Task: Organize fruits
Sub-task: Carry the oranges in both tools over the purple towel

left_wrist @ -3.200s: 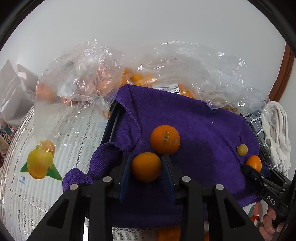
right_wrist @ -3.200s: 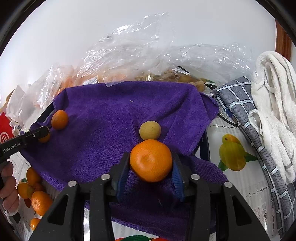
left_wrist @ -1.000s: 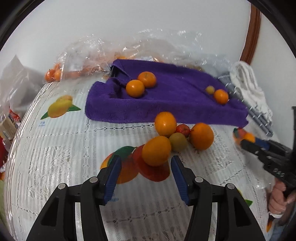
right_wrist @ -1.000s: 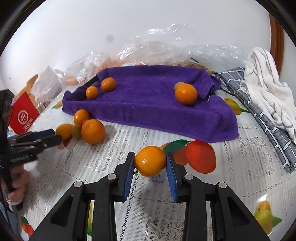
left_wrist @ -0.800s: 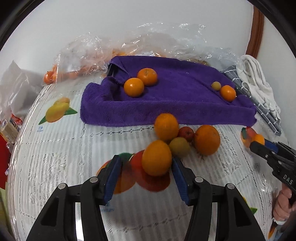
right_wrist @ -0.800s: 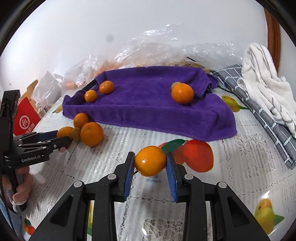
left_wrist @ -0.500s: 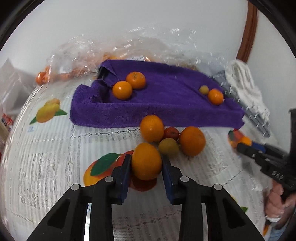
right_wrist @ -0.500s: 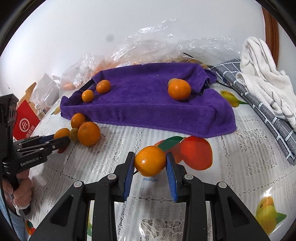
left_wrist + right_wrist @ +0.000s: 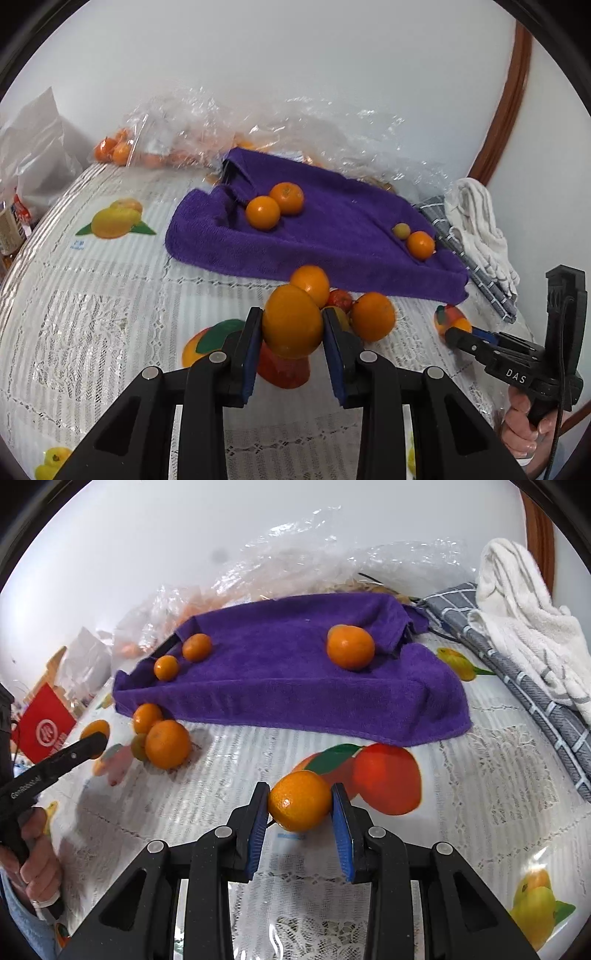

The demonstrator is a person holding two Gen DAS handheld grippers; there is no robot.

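Observation:
My left gripper (image 9: pixel 292 334) is shut on an orange (image 9: pixel 291 320), held just above the tablecloth in front of a small pile of fruit (image 9: pixel 371 315). My right gripper (image 9: pixel 300 812) is shut on another orange (image 9: pixel 299 799) above the cloth. A purple towel (image 9: pixel 332 236) lies beyond, draped over a tray, with two oranges (image 9: pixel 275 205) at its left and an orange with a small green fruit (image 9: pixel 413 239) at its right. In the right wrist view the towel (image 9: pixel 295 679) carries one orange (image 9: pixel 350 647) at right and two (image 9: pixel 183 655) at left.
Clear plastic bags with more oranges (image 9: pixel 221 136) lie behind the towel. A grey checked cloth and a white towel (image 9: pixel 524 602) lie at the right. A red box (image 9: pixel 44 723) stands at the far left. The table has a white lace cloth with printed fruit (image 9: pixel 384 779).
My left gripper has closed on the orange in front of the pile and raised it slightly. My right gripper keeps its orange and has shifted little.

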